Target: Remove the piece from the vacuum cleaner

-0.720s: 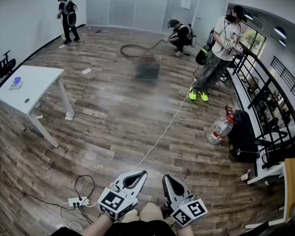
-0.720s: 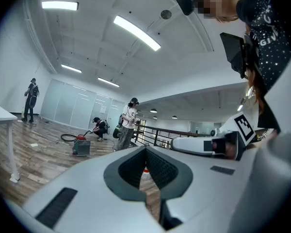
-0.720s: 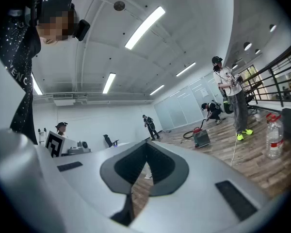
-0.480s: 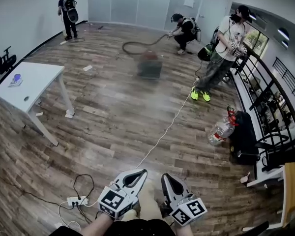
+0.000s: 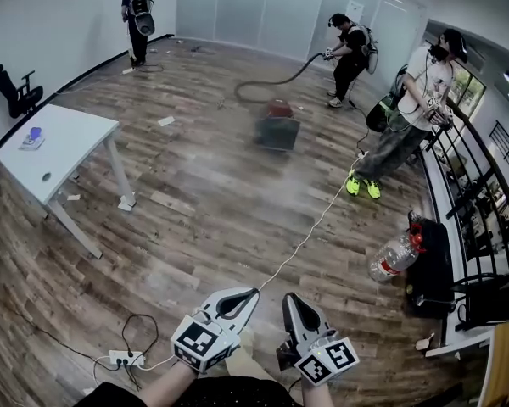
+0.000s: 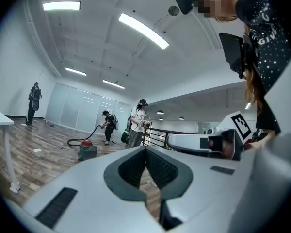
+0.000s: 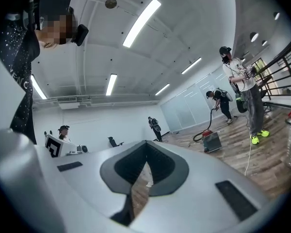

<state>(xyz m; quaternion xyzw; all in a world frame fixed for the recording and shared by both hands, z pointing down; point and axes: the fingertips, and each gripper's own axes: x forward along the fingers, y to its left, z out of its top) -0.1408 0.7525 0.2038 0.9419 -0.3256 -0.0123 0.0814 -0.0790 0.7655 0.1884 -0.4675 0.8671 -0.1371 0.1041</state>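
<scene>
Grippers side by side, low in head view: left gripper (image 5: 253,293) and right gripper (image 5: 288,299), jaws pressed together, empty. Red vacuum cleaner (image 5: 277,130) well apart, across wooden floor (image 5: 195,214).

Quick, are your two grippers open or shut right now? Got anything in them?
Left gripper: closed, holding nothing.
Right gripper: closed, holding nothing.

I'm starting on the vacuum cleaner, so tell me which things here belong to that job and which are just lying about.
Job: vacuum cleaner, hose, left gripper and right gripper, both shut and empty.
Lying about: table, chair, power strip, bottle.
</scene>
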